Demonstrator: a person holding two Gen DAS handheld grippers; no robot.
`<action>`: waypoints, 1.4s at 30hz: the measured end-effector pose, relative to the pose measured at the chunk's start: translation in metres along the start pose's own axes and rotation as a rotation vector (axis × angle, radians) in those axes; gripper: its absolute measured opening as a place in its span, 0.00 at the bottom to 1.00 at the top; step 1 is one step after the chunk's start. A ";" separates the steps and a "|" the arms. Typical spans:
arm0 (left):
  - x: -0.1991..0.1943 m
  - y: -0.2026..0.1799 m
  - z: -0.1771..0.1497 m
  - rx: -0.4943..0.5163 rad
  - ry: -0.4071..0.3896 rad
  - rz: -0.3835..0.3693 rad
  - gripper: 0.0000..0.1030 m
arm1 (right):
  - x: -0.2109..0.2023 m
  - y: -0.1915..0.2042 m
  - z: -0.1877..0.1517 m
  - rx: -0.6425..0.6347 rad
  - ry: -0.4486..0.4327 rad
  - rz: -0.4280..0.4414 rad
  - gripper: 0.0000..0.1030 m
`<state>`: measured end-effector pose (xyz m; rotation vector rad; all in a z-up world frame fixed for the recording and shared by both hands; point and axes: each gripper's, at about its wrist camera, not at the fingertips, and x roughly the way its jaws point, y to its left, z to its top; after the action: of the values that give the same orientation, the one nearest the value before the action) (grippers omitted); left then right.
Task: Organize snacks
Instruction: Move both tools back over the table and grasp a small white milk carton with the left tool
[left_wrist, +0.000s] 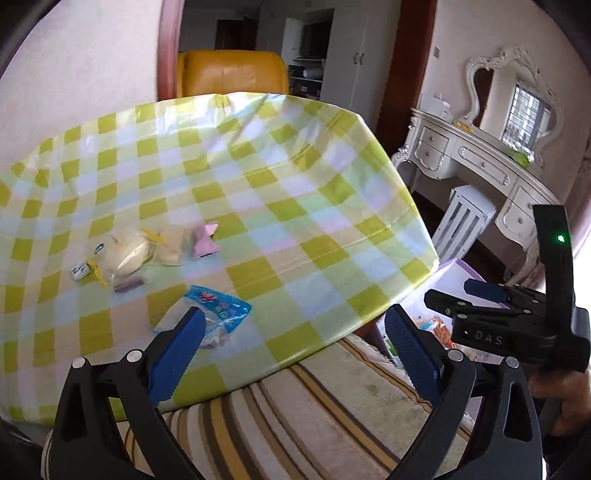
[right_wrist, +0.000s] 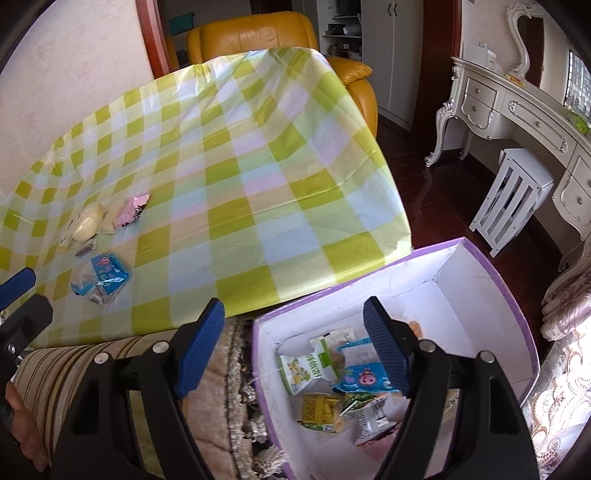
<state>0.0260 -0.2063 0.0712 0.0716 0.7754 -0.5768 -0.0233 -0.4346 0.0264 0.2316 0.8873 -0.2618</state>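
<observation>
On the green-checked tablecloth (left_wrist: 295, 177) lie a blue snack packet (left_wrist: 221, 310), wrapped pale buns (left_wrist: 129, 254) and a pink packet (left_wrist: 205, 242). My left gripper (left_wrist: 295, 332) is open and holds nothing, hovering over the table's near edge; its left finger hides part of the blue packet. The right wrist view shows the same blue packet (right_wrist: 107, 277) and buns (right_wrist: 86, 223). My right gripper (right_wrist: 293, 317) is open and holds nothing, above the near rim of a purple-edged white box (right_wrist: 480, 266). In the box lie a green-and-white packet (right_wrist: 306, 369), a blue one (right_wrist: 365, 380) and a yellow one (right_wrist: 321, 410).
A striped cushion (left_wrist: 295, 413) lies below the table's near edge, with the box to its right. A yellow armchair (right_wrist: 258, 33) stands behind the table. A white dressing table (right_wrist: 517, 107) and a white slatted stool (right_wrist: 513, 195) stand at the right on a dark floor.
</observation>
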 end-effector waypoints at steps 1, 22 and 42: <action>-0.001 0.012 0.000 -0.031 -0.003 0.017 0.91 | 0.000 0.008 0.001 -0.010 0.002 0.016 0.75; 0.008 0.206 -0.003 -0.353 0.020 0.290 0.79 | 0.053 0.205 0.004 -0.521 0.153 0.252 0.89; 0.086 0.293 0.023 -0.490 0.101 0.319 0.58 | 0.121 0.228 0.032 -0.464 0.185 0.189 0.89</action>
<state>0.2408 -0.0049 -0.0133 -0.2258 0.9625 -0.0718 0.1460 -0.2445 -0.0286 -0.0939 1.0753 0.1462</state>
